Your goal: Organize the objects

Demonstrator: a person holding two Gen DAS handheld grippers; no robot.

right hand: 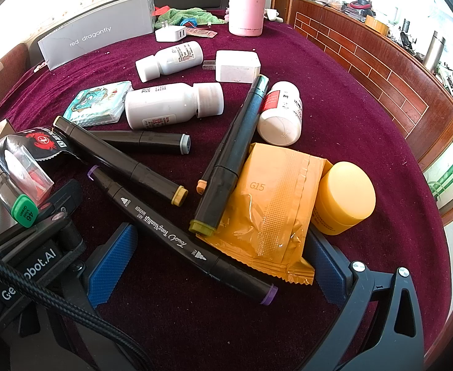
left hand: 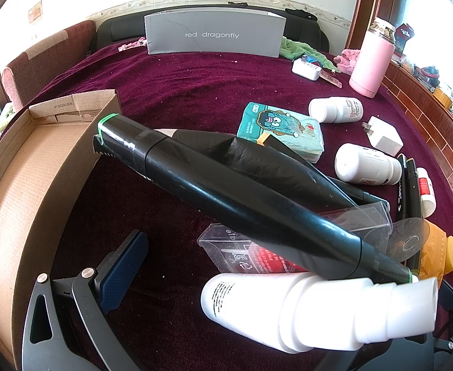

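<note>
- Left gripper (left hand: pixel 257 284) hung w/ jaws spread wide, nothing gripped; green-capped marker (left hand: pixel 226 191) lay across its view, tip just beside the cardboard box (left hand: pixel 19 167), prob. the drop spot.
- Right gripper (right hand: pixel 220 266) also released, its blue pads straddling the purple-capped marker (right hand: pixel 177 235) & orange sachet (right hand: pixel 273 207) on the maroon cloth (right hand: pixel 365 117), likely lining up a pick.
- Bottles, chargers lay scattered, unsorted.

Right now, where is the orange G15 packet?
In the right wrist view, the orange G15 packet lies right of centre on the maroon cloth, against the yellow jar, with an olive-capped marker overlapping its left edge.
</note>
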